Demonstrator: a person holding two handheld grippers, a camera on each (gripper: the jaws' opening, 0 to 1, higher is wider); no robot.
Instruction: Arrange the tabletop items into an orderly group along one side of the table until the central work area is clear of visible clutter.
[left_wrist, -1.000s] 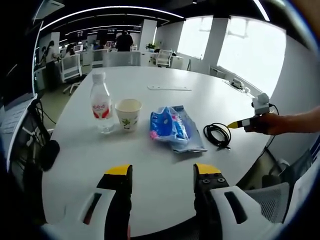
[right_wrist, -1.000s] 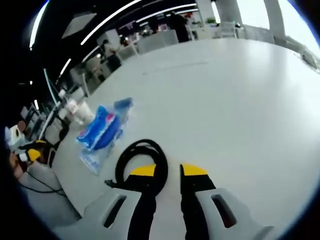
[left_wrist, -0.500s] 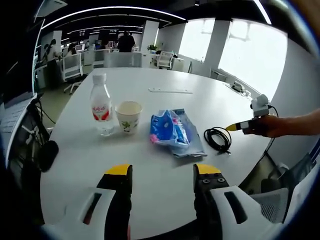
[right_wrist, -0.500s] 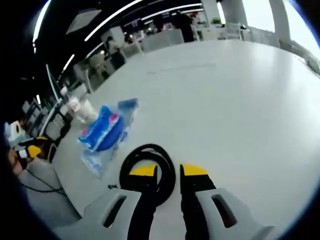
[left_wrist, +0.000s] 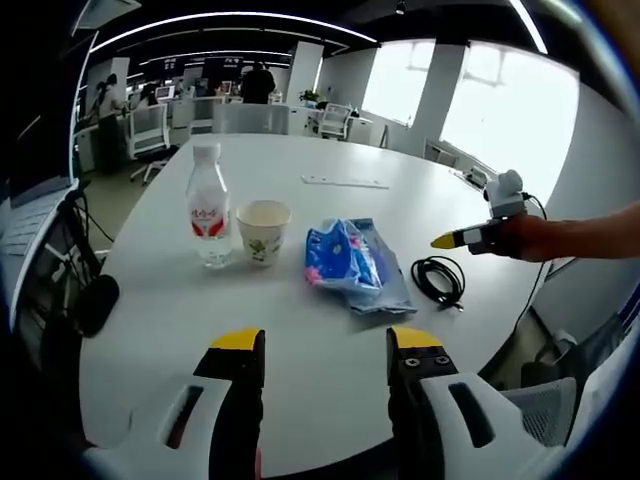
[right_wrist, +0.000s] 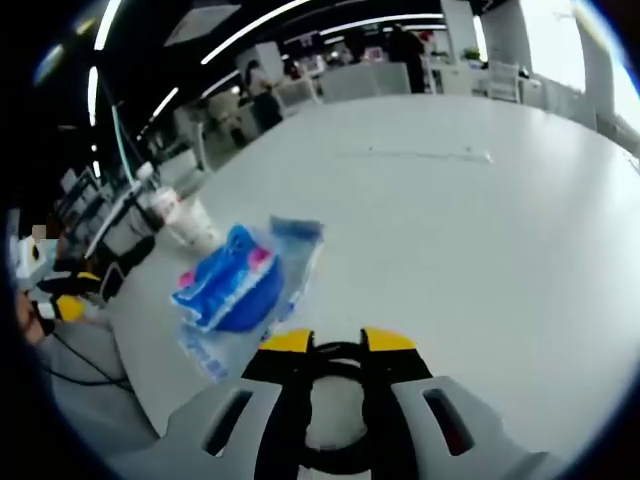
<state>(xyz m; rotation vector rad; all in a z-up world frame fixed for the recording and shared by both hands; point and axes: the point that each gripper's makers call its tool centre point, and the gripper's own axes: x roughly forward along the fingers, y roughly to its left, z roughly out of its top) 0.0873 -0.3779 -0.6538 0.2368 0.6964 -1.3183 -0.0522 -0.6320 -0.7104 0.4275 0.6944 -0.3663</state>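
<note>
Now right hand-held gripper (right_wrist: 338, 342) above coiled cable (right_wrist: 335, 405), jaws parted.

left claw (left_wrist: 325, 345) — jaws apart, low | right claw (right_wrist: 338, 342) — jaws apart (hand-held, forearm outstretched)

Open-plan office: swivel chairs (left_wrist: 145, 135), desks, strip ceiling lights (left_wrist: 210, 18).

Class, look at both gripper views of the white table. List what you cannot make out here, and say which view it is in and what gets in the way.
- Coiled black cable, right gripper view: the right claw covers most of it; contact unclear.
- Water bottle label text, left gripper view: too small.
- Paper cup contents, left gripper view: the angle hides the inside.
- Blue packet print, both views: blurred.
- Flat strip farther back, left gripper view: too small to identify.
</note>
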